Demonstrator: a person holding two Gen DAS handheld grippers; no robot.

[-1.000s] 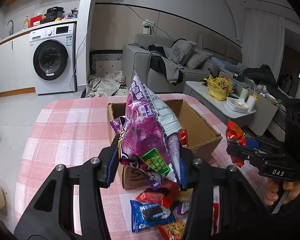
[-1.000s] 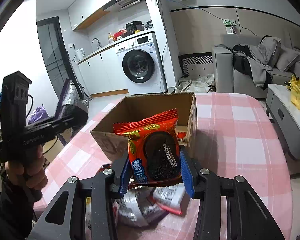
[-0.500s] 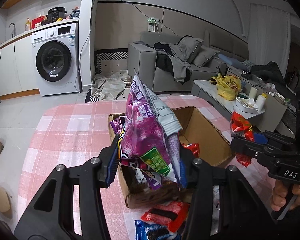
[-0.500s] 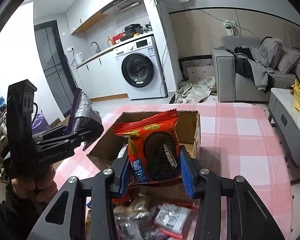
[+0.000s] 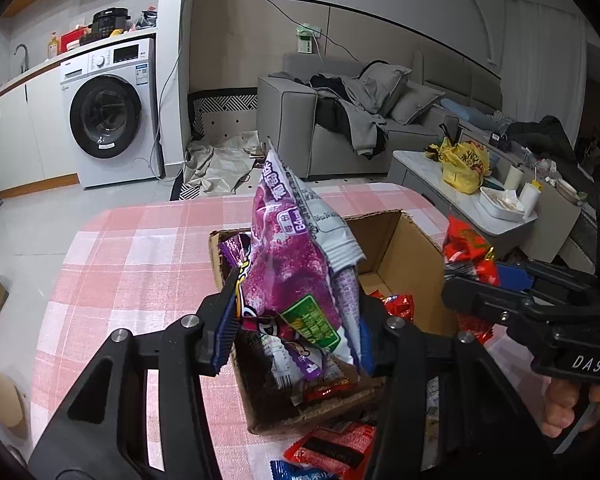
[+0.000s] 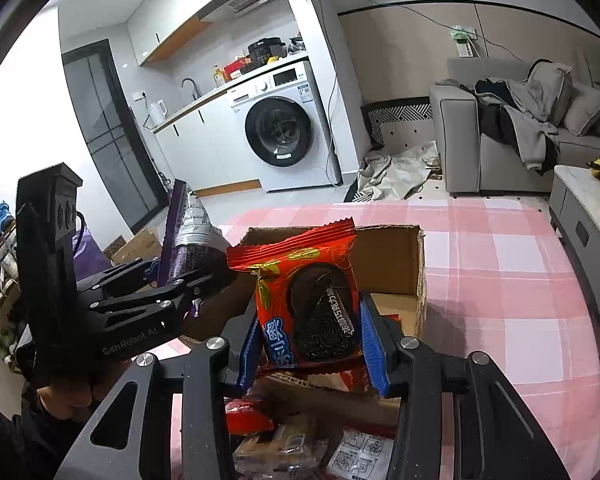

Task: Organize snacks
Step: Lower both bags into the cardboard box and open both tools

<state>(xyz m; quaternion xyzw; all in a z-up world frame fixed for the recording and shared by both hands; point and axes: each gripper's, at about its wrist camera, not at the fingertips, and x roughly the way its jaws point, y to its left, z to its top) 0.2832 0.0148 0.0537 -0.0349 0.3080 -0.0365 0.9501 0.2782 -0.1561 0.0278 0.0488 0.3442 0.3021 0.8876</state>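
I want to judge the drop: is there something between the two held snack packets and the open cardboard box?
Nothing visible blocks them. The purple bag in the left gripper and the red cookie packet in the right gripper hang over the cardboard box, whose top is open, with snacks already inside.

Far beyond the jaws and to their left, a white washing machine (image 5: 108,114) stands under a counter that carries a black cooker (image 5: 110,20) and a red box (image 5: 73,42). Straight past the jaws lies crumpled cloth (image 5: 220,160) on the floor, with a grey sofa (image 5: 340,120) draped in dark and grey clothes behind it. Off to the right of the jaws, a low white table (image 5: 440,172) holds a yellow bag (image 5: 462,166), a white tray (image 5: 500,202) and two pale cups (image 5: 514,178).
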